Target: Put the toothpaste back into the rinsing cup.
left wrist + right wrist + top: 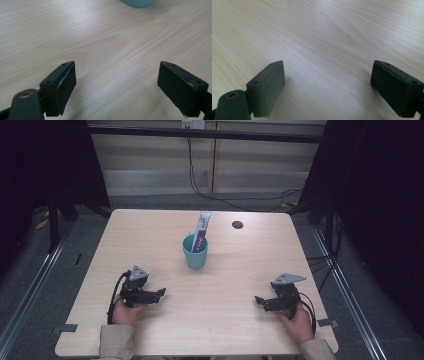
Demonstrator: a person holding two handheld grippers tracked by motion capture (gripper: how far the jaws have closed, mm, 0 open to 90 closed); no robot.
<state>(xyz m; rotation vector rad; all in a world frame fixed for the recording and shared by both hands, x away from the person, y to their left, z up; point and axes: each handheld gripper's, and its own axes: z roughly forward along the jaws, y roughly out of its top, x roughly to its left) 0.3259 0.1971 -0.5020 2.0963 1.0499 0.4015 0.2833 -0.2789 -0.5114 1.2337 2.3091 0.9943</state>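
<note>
A teal cup stands upright at the middle of the wooden table, and a white and purple tube leans out of it toward the far side. The cup's base peeks in at the top of the left gripper view. My left gripper rests near the front left, jaws wide apart with bare wood between its fingertips. My right gripper rests near the front right, also open over bare wood, its fingertips holding nothing. Both point inward toward the table's middle.
A small dark round hole sits in the tabletop at the far right of the cup. Cables trail on the floor beyond the far edge. Dark frames and curtains flank both sides. Bare wood lies between the grippers.
</note>
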